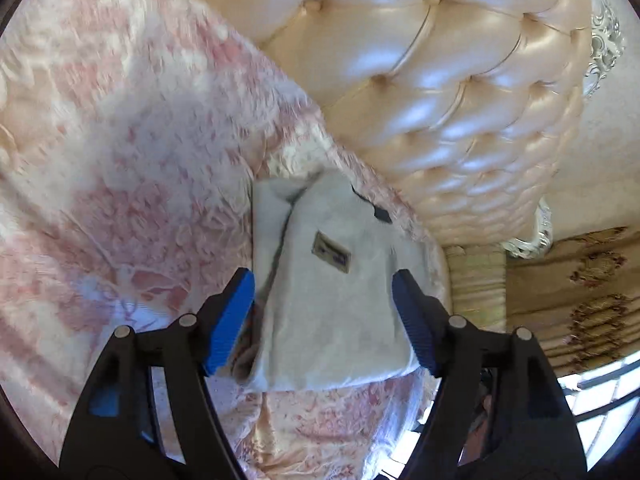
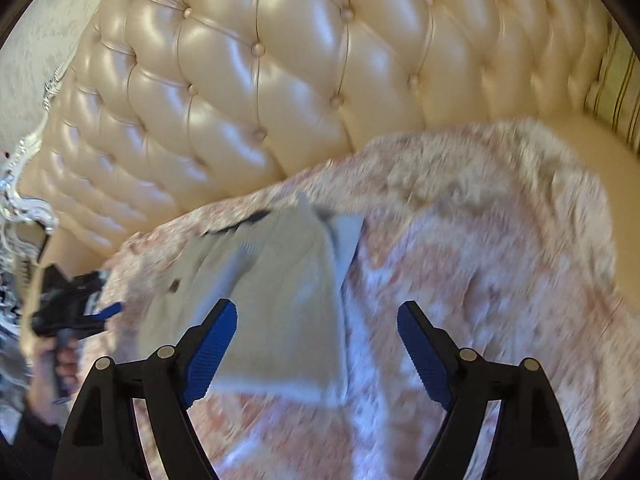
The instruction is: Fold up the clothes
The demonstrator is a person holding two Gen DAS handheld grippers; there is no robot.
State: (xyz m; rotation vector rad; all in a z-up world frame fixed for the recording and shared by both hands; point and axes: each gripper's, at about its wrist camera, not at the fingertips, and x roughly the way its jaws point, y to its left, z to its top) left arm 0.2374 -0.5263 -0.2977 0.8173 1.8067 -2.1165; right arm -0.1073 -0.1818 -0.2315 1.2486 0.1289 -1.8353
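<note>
A folded pale grey garment [image 1: 332,292] with a small dark label [image 1: 331,257] lies flat on the pink patterned bedspread [image 1: 132,184]. My left gripper [image 1: 323,280] hovers over it with its blue pads [image 1: 230,320] spread wide, and nothing is pressed between them. In the right wrist view the same garment [image 2: 280,300] lies to the left of centre. My right gripper [image 2: 316,312] stands open above its right edge, with the left pad [image 2: 210,352] over the cloth and the right pad over the bedspread. The left gripper's body [image 2: 68,308] and a hand [image 2: 66,360] show at the far left there.
A cream tufted headboard [image 1: 440,80] rises right behind the garment, also filling the top of the right wrist view [image 2: 260,80]. A patterned curtain or wall [image 1: 580,292] and a bright floor strip lie off the bed's right edge.
</note>
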